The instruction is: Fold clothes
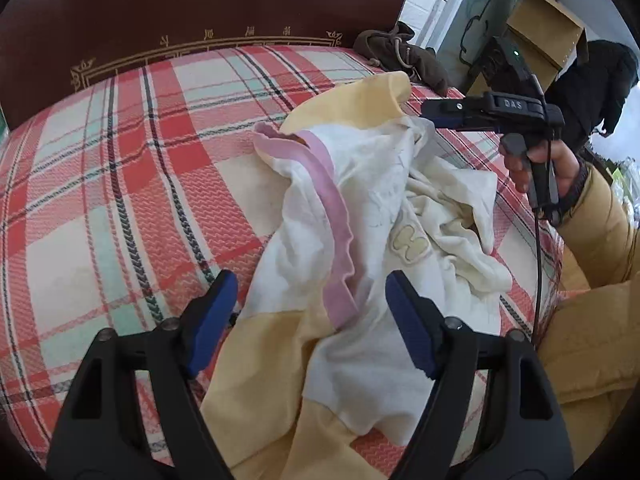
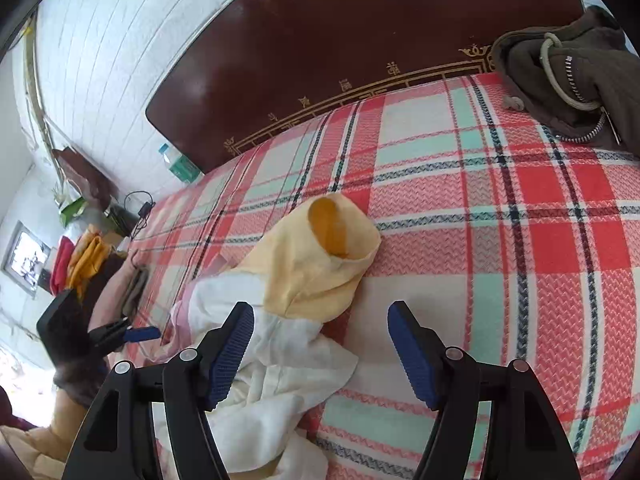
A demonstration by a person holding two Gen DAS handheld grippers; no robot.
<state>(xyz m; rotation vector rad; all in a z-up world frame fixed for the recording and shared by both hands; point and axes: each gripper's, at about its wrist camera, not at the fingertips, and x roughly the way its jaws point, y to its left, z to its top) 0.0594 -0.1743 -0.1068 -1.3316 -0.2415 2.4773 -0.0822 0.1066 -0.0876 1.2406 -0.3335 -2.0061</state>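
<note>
Garment (image 1: 360, 216) lies crumpled, long axis left claw (image 1: 308, 320) to right claw (image 2: 320, 348); both released, left straddles near end.

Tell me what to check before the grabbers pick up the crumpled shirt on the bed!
1. Left gripper open: ok, its jaws are apart over the shirt.
2. Right gripper open: ok, nothing between its jaws.
3. Shirt lying flat: not ok, it is bunched and twisted.
4. Yellow sleeve easy to reach: ok, it lies ahead of the right gripper on the plaid blanket.
5. Brown jacket out of the way: ok, it sits apart near the headboard.
6. Second sleeve found: cannot tell.
</note>
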